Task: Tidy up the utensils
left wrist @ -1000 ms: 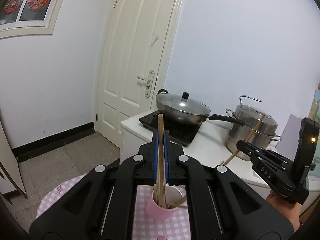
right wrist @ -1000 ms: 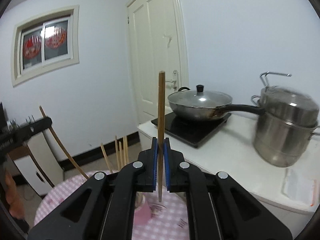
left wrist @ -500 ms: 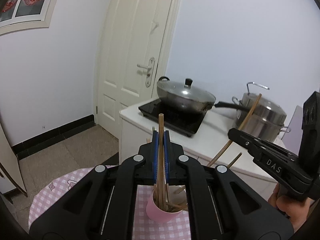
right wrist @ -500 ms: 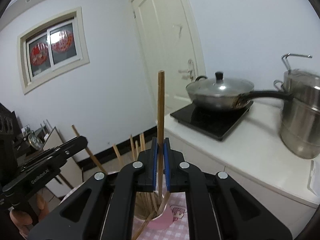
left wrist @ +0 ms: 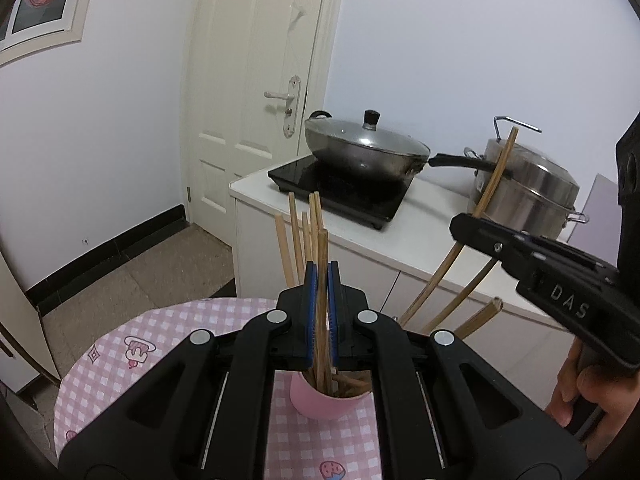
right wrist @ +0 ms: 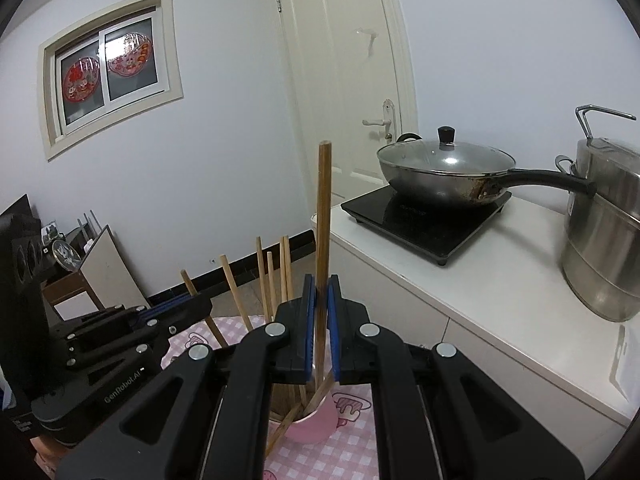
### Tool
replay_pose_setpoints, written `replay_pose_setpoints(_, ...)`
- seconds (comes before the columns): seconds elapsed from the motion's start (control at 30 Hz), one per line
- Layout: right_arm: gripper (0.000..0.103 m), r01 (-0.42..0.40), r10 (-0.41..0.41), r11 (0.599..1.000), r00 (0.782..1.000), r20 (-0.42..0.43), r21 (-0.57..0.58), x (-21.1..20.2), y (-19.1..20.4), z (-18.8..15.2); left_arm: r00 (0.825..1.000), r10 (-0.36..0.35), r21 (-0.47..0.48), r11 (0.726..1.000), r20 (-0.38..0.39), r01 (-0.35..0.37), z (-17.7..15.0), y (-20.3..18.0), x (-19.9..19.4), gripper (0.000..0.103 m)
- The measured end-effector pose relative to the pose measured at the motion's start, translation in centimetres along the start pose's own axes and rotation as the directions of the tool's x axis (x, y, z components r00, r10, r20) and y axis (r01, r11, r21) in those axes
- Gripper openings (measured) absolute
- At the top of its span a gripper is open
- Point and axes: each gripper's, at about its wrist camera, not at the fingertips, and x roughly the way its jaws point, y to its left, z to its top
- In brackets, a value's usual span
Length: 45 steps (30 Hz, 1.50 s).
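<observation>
Left tongs [left wrist: 322,312]: closed on one wooden chopstick [left wrist: 321,264], held near upright between the blue pads, its lower end reaching down into the pink cup [left wrist: 316,404]. The cup stands on the pink checked tablecloth [left wrist: 120,372] of the table and already holds a bundle of other chopsticks [left wrist: 298,236], some upright, some leaning out to the right. Each stick is judged light, stiff and smooth, so it can slip or swing in a two-pad grip; a hold near the middle of its length, as here, should keep it from pivoting. The cup looks light and could tip if a stick levers against its rim.

Right tongs [right wrist: 321,320]: likewise closed, gripping a second chopstick [right wrist: 323,216] low on its shaft, the long upper part standing free, the lower end over or in the same cup [right wrist: 320,420].

Not resolved: the cup's base and far rim lie behind the tongs in both views, so whether either held tip touches the bottom cannot be told. The number of sticks in the cup is uncertain. The person appears only as a hand [left wrist: 592,388] at the right edge.
</observation>
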Motion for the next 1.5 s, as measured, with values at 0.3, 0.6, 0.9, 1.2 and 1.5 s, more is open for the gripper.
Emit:
replay_pose_setpoints(0.3,0.006,-0.001,0.001,1.000,1.000,-0.021,0.024,-0.3,-0.3,-0.2,0.999,-0.024,-0.016,1.000,-0.047,0.024,-0.3,0.4,-0.1,0.007)
replay_pose_setpoints(0.6,0.008,-0.002,0.002,0.999,1.000,-0.006,0.046,-2.2,-0.2,-0.3,0.997,-0.041,-0.014,0.999,-0.062,0.040,-0.4,0.3,-1.7,0.007)
replay_pose_setpoints(0.9,0.024,0.008,-0.008,1.000,0.999,0.038,0.019,-6.5,1.6,-0.6,0.998,-0.051,0.006,0.999,-0.041,0.051,-1.0,0.1,-5.7,0.017)
replay_pose_setpoints(1.2,0.035,0.057,-0.052,0.997,0.995,0.090,-0.048,-10.9,5.3,-4.0,0.996,0.023,0.032,0.999,0.082,-0.026,-3.3,0.0,-12.9,0.065)
replay_pose_setpoints(1.5,0.053,0.094,-0.083,0.993,0.984,0.159,-0.065,-15.1,8.8,-8.1,0.969,0.122,0.038,0.990,0.217,-0.133,-5.9,0.0,-20.2,0.082)
